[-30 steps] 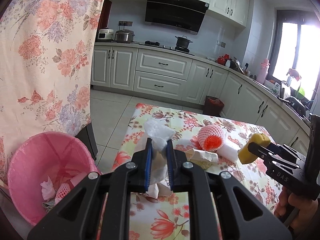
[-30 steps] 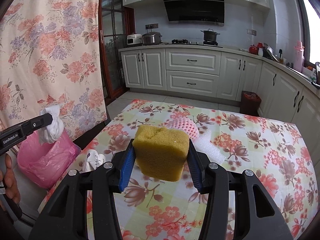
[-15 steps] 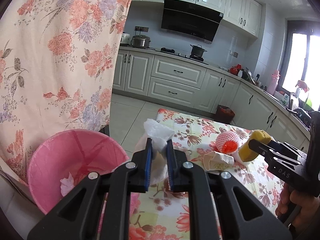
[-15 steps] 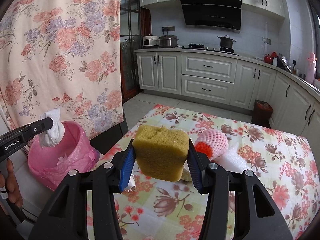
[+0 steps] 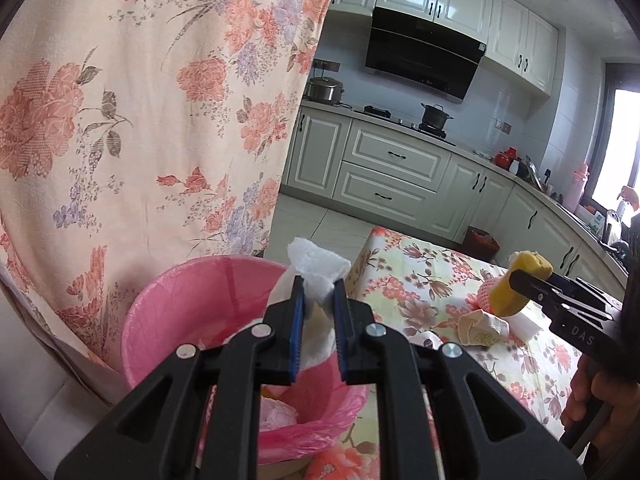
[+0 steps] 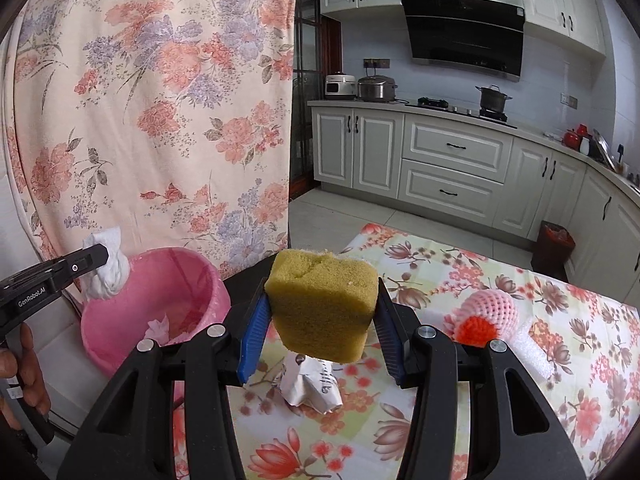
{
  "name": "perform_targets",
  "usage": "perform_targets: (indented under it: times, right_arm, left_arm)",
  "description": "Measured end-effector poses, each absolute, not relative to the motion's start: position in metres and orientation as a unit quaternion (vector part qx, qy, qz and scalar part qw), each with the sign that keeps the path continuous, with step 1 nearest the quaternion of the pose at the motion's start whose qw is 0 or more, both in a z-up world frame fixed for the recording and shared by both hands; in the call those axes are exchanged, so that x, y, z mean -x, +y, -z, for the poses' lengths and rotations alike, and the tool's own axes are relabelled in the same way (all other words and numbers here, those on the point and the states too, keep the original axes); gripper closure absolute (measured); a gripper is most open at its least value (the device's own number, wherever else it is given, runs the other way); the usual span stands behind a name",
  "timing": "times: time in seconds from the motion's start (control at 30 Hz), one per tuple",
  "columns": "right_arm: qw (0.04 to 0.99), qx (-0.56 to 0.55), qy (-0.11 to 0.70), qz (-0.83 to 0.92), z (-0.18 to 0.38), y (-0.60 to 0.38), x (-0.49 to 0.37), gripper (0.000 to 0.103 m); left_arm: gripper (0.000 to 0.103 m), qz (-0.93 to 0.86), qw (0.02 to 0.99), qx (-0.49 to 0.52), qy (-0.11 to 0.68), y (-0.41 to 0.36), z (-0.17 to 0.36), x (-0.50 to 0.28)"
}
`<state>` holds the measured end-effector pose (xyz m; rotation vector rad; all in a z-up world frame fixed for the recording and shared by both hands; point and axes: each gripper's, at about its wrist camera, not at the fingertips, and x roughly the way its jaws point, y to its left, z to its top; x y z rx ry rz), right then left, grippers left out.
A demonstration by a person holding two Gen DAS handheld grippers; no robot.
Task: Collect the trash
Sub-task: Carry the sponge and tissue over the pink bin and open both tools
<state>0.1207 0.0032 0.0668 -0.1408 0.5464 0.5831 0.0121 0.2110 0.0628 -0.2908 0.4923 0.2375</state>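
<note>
While the left claw (image 5: 317,304) is clenching a crumpled white tissue (image 5: 316,268) above the pink-lined round bin (image 5: 168,320), the right claw (image 6: 322,320) is gripping a yellow rectangular sponge (image 6: 322,304) over the floral-clothed counter (image 6: 520,380).

My left camera looks along its tool (image 5: 317,300), down and close over the pink bin (image 5: 192,300). My right camera faces the floral surface (image 6: 520,320) nearby; both share bin, surface and kitchen cabinets (image 6: 452,168).

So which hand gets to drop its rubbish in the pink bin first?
Probably the left. Its tongs hold the white tissue right over the pink bin, while the right tongs hold the yellow sponge above the table, beside the bin.
</note>
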Motion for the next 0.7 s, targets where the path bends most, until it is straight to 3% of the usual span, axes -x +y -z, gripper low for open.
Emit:
perform_targets:
  times: [0.7]
  right_arm:
    - [0.883,0.093,0.27,-0.374,-0.063,0.135,-0.116,0.056]
  left_arm:
    - [0.089,-0.165,0.942,0.162,0.244,0.28,-0.052,0.005]
